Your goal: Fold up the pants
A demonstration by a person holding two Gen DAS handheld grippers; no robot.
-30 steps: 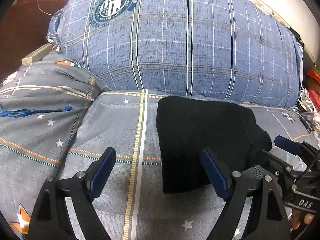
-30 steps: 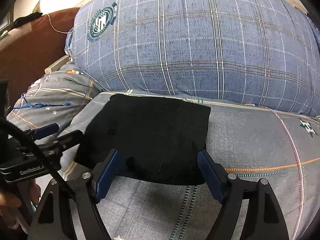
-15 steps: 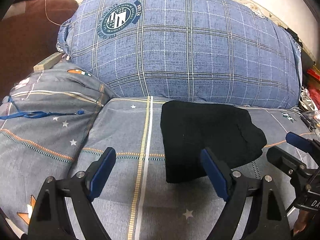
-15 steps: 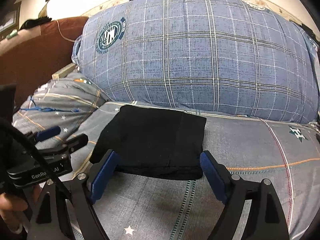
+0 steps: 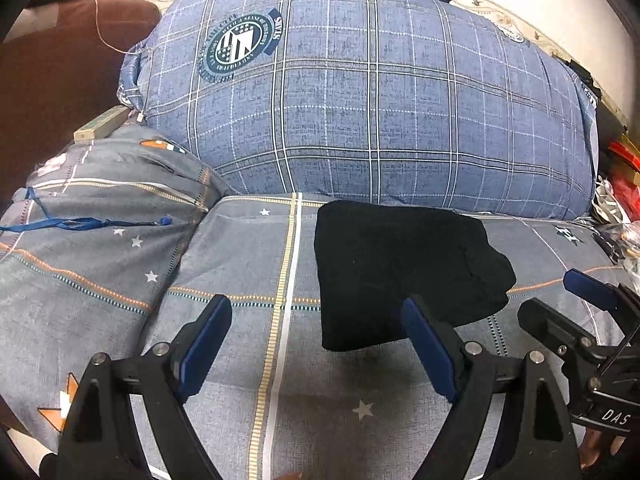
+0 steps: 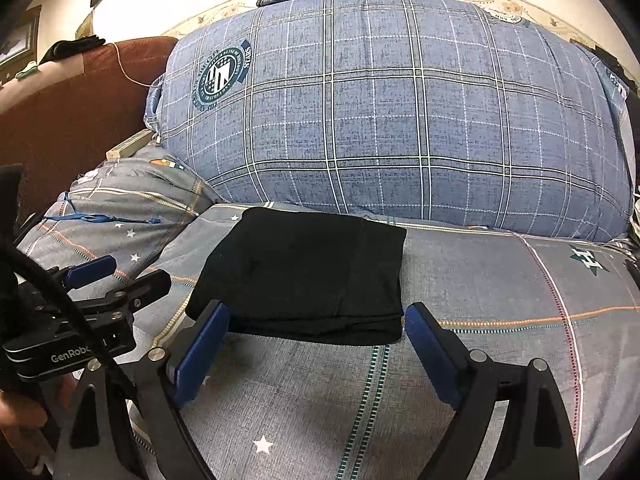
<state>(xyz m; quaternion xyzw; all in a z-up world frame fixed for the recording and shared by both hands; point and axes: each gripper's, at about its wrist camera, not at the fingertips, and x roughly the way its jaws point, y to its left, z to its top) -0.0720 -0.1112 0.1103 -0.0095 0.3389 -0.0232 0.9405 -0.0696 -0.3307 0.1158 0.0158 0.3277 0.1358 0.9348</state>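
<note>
Both of my grippers have drawn back from the folded black pants (image 5: 400,268), which lie flat on the grey star-print bedsheet (image 5: 248,248) in front of the blue plaid pillow (image 5: 360,112). My left gripper (image 5: 316,344) is spread wide, empty. My right gripper (image 6: 316,344) is spread too, nothing between its fingers.

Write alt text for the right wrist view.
Folded black pants lie flat on a grey star-print bedspread, just beyond the open, empty right gripper. A big blue plaid pillow sits behind them; the left gripper shows at the left edge.
</note>
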